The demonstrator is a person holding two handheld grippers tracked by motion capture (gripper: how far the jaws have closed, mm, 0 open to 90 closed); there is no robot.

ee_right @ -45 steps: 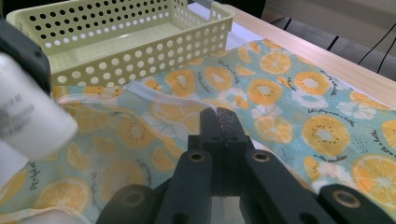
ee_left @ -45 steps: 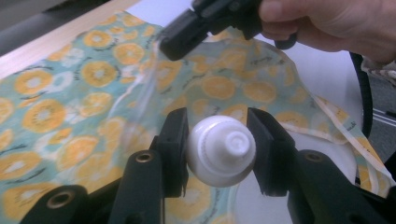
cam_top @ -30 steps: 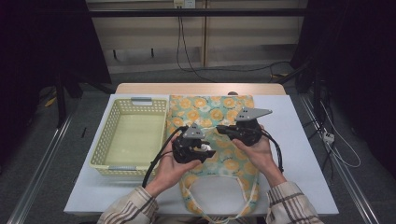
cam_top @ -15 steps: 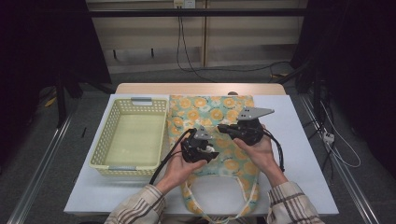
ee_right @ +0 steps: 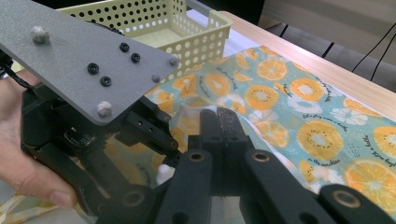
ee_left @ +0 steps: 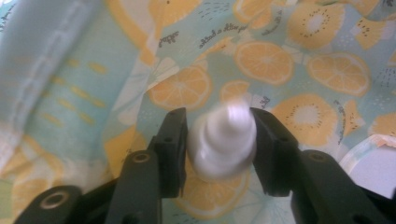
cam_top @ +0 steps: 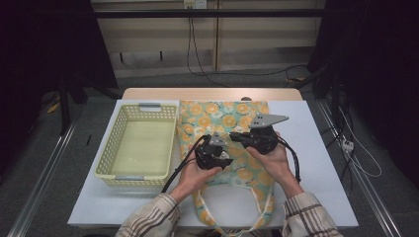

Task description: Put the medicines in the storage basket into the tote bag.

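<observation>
A white surface (cam_top: 326,163) was covered mid-way by a citrus-print fabric tote bag (cam_top: 222,118), with a pale yellow perforated plastic basket (cam_top: 140,146) just beside it. The left hand-held gripper (ee_left: 218,140) was clamped on a blurry small white object (ee_left: 223,140) over the bag. The right hand-held gripper (ee_right: 219,126) was pretty much closed, pinching bag fabric.

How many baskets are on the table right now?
1. The yellow perforated basket sits on the table's left side, beside the citrus-print cloth bag. No others visible.

The fruit-print bag (ee_left: 280,60) carries small script, too blurred to read.
</observation>
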